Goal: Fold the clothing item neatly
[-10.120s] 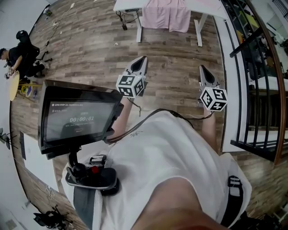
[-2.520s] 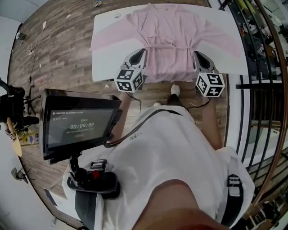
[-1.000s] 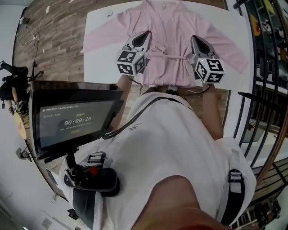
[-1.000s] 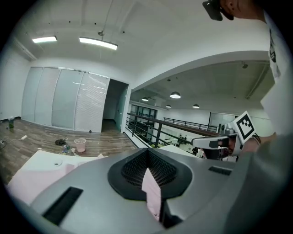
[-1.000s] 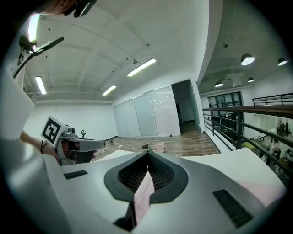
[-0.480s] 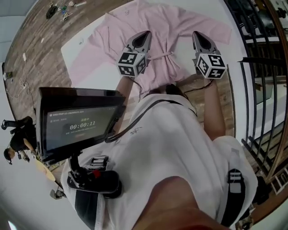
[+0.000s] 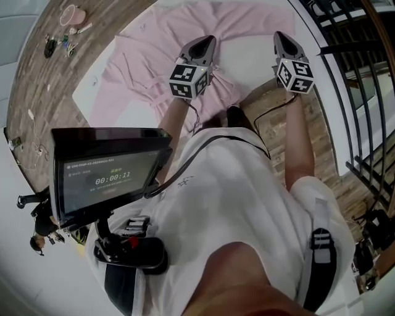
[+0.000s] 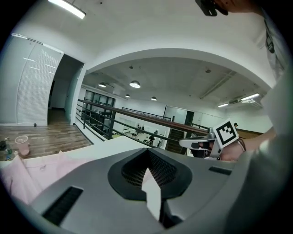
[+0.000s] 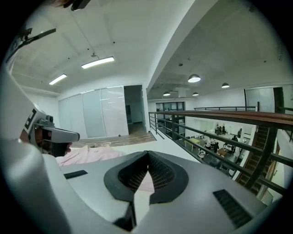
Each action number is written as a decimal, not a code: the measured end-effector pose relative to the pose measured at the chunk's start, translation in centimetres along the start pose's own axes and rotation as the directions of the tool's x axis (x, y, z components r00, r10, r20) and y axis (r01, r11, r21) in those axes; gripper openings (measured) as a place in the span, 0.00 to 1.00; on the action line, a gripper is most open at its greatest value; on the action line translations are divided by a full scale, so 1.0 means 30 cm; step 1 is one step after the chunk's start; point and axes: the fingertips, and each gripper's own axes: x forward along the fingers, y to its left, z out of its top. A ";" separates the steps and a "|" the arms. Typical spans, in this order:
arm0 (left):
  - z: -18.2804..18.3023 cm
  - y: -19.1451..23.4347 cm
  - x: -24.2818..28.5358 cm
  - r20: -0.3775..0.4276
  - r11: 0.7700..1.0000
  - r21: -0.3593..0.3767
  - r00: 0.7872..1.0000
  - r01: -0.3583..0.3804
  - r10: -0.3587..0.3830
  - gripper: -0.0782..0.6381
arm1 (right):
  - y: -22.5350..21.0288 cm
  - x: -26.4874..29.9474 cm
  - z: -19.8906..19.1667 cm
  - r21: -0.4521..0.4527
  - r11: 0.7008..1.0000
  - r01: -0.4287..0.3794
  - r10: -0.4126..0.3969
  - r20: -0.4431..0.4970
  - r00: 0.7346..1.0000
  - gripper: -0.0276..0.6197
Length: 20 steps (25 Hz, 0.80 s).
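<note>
Garment: a pale pink cloth robe (image 7: 154, 43) lies spread open on the white flat surface (image 7: 250, 62), with its sleeves out to the sides (its far part runs past the top edge of the head view).
Left tongs, place: the left tongs (image 7: 207, 42) hang over the near half of the robe, with their marker cube above the hem side. From above it cannot be told whether they touch the cloth.
Left tongs, state: in the left gripper view the left tongs (image 8: 148, 155) are fully closed, tips meeting, with nothing between them. Pink cloth shows low at the left, apart from the tips.
Right tongs, place: the right tongs (image 7: 282, 38) hang to the right of the robe, over bare surface near its near edge.
Right tongs, state: in the right gripper view the right tongs (image 9: 147, 156) are also closed tight and empty. The robe lies beyond them to the left.
Aim: both gripper views look out level across the surface, towards the ceiling lights and the railing.
Person: a white shirt (image 7: 234, 203) fills the middle of the head view, with both forearms reaching forward.
Screen: a black-framed monitor (image 7: 105, 176) sits at the person's left side.
Surroundings: a wooden plank floor (image 7: 37, 92) lies on the left, a dark metal railing (image 7: 355, 80) runs along the right, and a pink cup (image 7: 73, 13) stands on the floor beyond the surface's left corner.
</note>
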 end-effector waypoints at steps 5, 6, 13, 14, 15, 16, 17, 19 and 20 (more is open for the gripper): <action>-0.013 -0.026 0.007 -0.006 1.000 -0.005 1.000 0.011 -0.011 0.11 | -0.161 0.050 -0.142 0.011 0.996 0.093 -0.092 -0.054 0.994 0.05; -0.014 -0.033 0.009 -0.006 1.000 -0.007 1.000 0.014 -0.014 0.11 | -0.200 0.062 -0.173 0.026 0.993 0.113 -0.111 -0.071 0.991 0.05; 0.007 -0.069 0.011 0.007 1.000 0.004 1.000 0.030 -0.030 0.11 | -0.374 0.154 -0.332 0.006 0.973 0.232 -0.226 -0.195 0.954 0.05; 0.007 -0.071 0.010 0.005 0.999 0.010 1.000 0.030 -0.030 0.11 | -0.382 0.168 -0.346 0.003 0.972 0.234 -0.228 -0.213 0.950 0.05; 0.006 -0.071 0.008 0.003 1.000 0.013 1.000 0.028 -0.029 0.11 | -0.388 0.182 -0.359 0.001 0.972 0.234 -0.228 -0.229 0.946 0.07; 0.005 -0.072 0.006 0.001 1.000 0.013 1.000 0.026 -0.026 0.11 | -0.393 0.193 -0.371 0.000 0.972 0.233 -0.226 -0.244 0.943 0.10; 0.004 -0.074 0.005 0.000 1.000 0.011 1.000 0.025 -0.025 0.11 | -0.398 0.203 -0.381 -0.002 0.973 0.231 -0.224 -0.259 0.940 0.12; 0.001 -0.081 0.008 -0.002 1.000 0.008 1.000 0.024 -0.024 0.11 | -0.410 0.217 -0.396 -0.008 0.973 0.230 -0.223 -0.281 0.934 0.14; 0.000 -0.083 0.011 -0.004 1.000 0.008 1.000 0.024 -0.024 0.11 | -0.416 0.224 -0.400 -0.009 0.973 0.231 -0.224 -0.288 0.931 0.14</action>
